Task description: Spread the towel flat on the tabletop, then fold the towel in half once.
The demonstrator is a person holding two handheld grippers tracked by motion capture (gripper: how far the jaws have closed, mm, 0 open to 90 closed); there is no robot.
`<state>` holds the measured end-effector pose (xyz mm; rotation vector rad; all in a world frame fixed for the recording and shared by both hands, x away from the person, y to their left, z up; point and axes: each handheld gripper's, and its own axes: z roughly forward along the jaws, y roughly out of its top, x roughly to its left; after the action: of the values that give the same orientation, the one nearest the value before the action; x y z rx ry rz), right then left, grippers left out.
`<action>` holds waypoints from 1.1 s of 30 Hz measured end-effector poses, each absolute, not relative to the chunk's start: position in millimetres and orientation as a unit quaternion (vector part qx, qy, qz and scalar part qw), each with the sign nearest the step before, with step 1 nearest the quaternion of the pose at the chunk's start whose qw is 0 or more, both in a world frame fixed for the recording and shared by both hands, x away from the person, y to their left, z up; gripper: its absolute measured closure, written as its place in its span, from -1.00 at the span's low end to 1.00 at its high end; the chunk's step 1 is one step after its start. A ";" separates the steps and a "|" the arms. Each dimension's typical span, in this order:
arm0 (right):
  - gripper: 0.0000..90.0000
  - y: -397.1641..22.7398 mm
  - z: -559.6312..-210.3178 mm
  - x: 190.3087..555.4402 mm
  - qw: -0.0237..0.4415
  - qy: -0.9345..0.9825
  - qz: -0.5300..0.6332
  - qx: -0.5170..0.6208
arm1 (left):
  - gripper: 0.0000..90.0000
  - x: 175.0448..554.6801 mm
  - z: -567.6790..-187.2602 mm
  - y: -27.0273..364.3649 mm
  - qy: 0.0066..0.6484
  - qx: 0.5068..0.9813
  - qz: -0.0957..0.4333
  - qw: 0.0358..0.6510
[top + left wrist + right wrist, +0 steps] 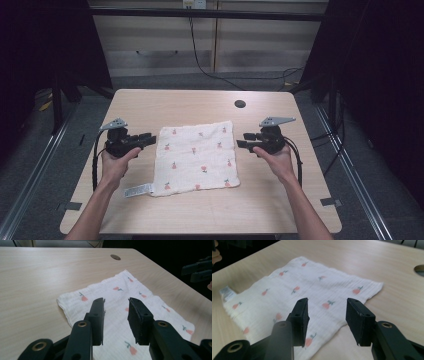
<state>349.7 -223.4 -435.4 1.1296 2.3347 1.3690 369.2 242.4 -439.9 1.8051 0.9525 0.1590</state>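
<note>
Clearly flat cloth (195, 157) — bare table (200, 102) all round

Cloth (196, 157) lies flat at the centre of the desk (150, 102). Its label (138, 190) projects at 8 o'clock. Left gripper (148, 138) stands at 9 o'clock, right gripper (242, 139) at 3 o'clock, both just beside the cloth edges. Desk hole (240, 104) lies at 1 o'clock.

Light wood table (150, 102) w/ round hole (240, 104), grey floor (45, 165), pale cabinets (160, 45) behind, dark curtains (385, 75) both sides.
</note>
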 end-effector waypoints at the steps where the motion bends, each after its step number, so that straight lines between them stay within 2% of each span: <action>1: 0.18 -223.4 -435.4 349.7 0.104 0.792 0.464 0.383 | 0.44 369.2 -439.9 242.4 0.397 0.753 0.066 0.520; 7: 0.22 -224.2 -443.3 325.0 0.093 0.799 0.465 0.369 | 0.42 341.9 -439.5 249.6 0.389 0.754 0.068 0.524; 14: 0.29 -218.7 -450.4 305.1 0.069 0.807 0.465 0.357 | 0.41 318.7 -451.3 253.2 0.389 0.777 0.060 0.492; 15: 0.29 -217.1 -454.7 299.9 0.062 0.810 0.463 0.355 | 0.41 313.8 -457.0 253.0 0.389 0.780 0.045 0.489; 19: 0.31 -214.7 -461.5 293.8 0.062 0.819 0.449 0.351 | 0.41 304.4 -465.1 252.1 0.393 0.786 0.040 0.475; 21: 0.32 -212.3 -464.9 290.1 0.060 0.827 0.437 0.350 | 0.33 294.6 -471.2 251.7 0.399 0.791 0.035 0.462; 25: 0.37 -210.5 -468.3 287.3 0.057 0.837 0.418 0.347 | 0.31 287.1 -477.1 252.2 0.397 0.797 0.033 0.453; 33: 0.32 -202.5 -486.3 281.5 0.046 0.845 0.409 0.341 | 0.23 286.3 -487.7 247.1 0.396 0.808 0.037 0.435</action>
<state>281.5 -202.5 -486.3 1.0412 2.5811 1.2481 286.3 247.1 -487.7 2.0112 0.9849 0.0919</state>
